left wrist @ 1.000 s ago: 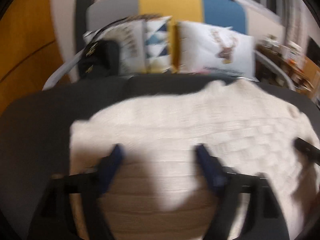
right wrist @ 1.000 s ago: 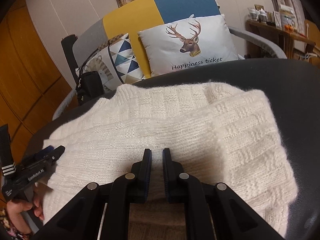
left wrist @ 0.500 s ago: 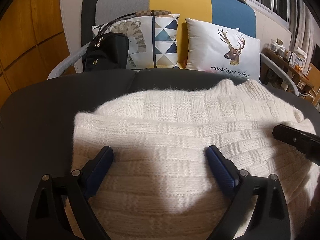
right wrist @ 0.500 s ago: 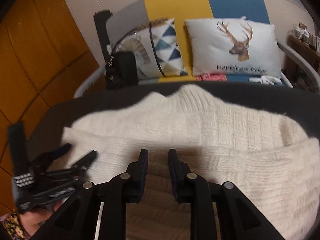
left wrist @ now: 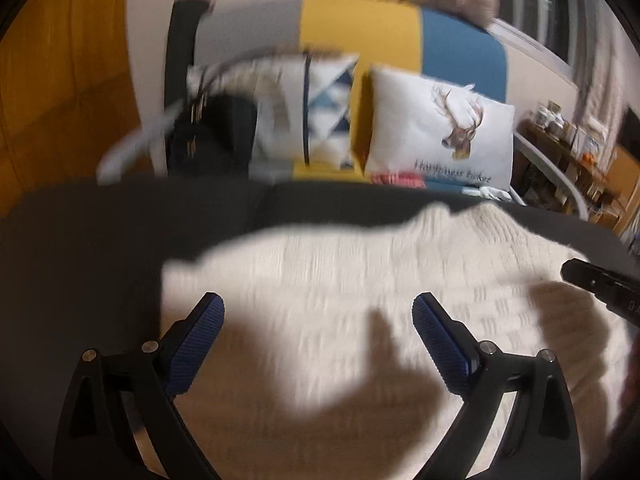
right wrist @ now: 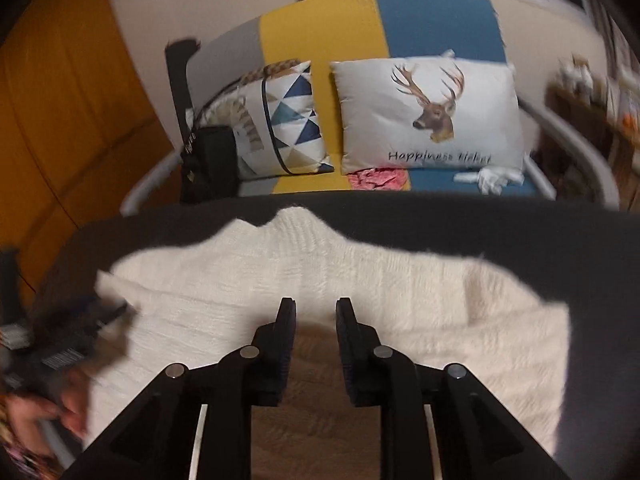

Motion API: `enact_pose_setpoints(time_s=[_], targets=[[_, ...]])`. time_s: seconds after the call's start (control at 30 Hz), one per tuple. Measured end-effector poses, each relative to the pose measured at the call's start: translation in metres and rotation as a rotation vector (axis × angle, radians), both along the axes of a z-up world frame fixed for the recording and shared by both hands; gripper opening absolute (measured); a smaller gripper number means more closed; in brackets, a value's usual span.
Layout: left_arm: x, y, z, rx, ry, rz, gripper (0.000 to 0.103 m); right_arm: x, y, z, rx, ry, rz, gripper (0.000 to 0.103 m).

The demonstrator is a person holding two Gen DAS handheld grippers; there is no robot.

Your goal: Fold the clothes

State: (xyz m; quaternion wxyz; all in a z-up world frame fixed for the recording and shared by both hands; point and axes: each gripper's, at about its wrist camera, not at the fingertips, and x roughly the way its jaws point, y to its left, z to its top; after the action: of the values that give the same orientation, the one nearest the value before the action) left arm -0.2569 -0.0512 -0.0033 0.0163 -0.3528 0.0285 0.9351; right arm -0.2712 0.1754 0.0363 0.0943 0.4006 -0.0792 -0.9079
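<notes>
**Q:** So where's the sweater and what are your tongs doing?

**A:** The cream knit sweater [right wrist: 320, 280] is lying flat on the dark grey table [right wrist: 520, 232], collar end on the far side. My left gripper [left wrist: 318, 320] is spread wide, blue pads [left wrist: 196, 336] hanging over the near left part of the knit with nothing between them. My right gripper [right wrist: 316, 312] has a narrow gap between its fingers, also empty, over the near middle of the sweater.

**Q:** Any bags or boxes around?

**A:** Only a black bag [right wrist: 210, 164] on the sofa [right wrist: 320, 32] past the table, at its left end. Can't see inside it. Next to it are a triangle-pattern cushion [right wrist: 288, 120] and a deer cushion [right wrist: 432, 112], plus something pink [right wrist: 378, 179] and something white [right wrist: 496, 176] on the seat; too blurry to name. The left view is pretty smeared overall.
</notes>
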Motion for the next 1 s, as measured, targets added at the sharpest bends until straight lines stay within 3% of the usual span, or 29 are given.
enact_pose_setpoints(time_s=[0.07,0.17,0.27,0.33,0.43,0.57,0.7,0.77,0.87,0.93,1.0], targets=[[-0.002,0.013,-0.009,-0.118,-0.015,-0.024,0.097,0.001,-0.004,-0.003,0.004,-0.015,-0.008,0.02],[0.007,0.013,-0.017,-0.167,-0.018,-0.042,0.097,0.019,-0.005,-0.006,0.014,-0.008,-0.034,0.02],[0.013,0.005,-0.015,-0.144,0.007,-0.026,0.097,0.037,-0.007,-0.017,0.07,-0.01,-0.034,0.02],[0.005,0.002,-0.027,-0.121,-0.089,-0.023,0.097,0.045,-0.009,-0.028,0.088,-0.019,-0.034,0.02],[0.019,-0.013,-0.028,-0.013,-0.112,-0.013,0.097,0.061,-0.009,-0.03,0.071,-0.009,-0.049,0.02],[0.051,-0.026,-0.03,0.061,-0.112,-0.011,0.098,0.089,-0.012,-0.031,0.063,-0.004,-0.029,0.02],[0.063,-0.024,-0.018,0.056,-0.119,0.007,0.098,0.1,-0.009,-0.019,0.015,-0.012,-0.005,0.02],[0.054,-0.014,-0.005,0.058,-0.066,-0.005,0.098,0.096,-0.004,-0.007,-0.043,0.027,-0.007,0.02],[0.03,0.008,0.007,0.021,-0.02,-0.043,0.098,0.067,-0.005,0.007,-0.009,0.033,-0.024,0.015],[0.01,0.028,0.001,-0.045,-0.051,-0.1,0.095,0.041,-0.01,0.004,0.059,-0.008,-0.007,0.012],[-0.004,0.04,-0.006,-0.086,-0.076,-0.131,0.07,0.023,-0.017,-0.004,0.09,-0.036,0.021,0.01]])
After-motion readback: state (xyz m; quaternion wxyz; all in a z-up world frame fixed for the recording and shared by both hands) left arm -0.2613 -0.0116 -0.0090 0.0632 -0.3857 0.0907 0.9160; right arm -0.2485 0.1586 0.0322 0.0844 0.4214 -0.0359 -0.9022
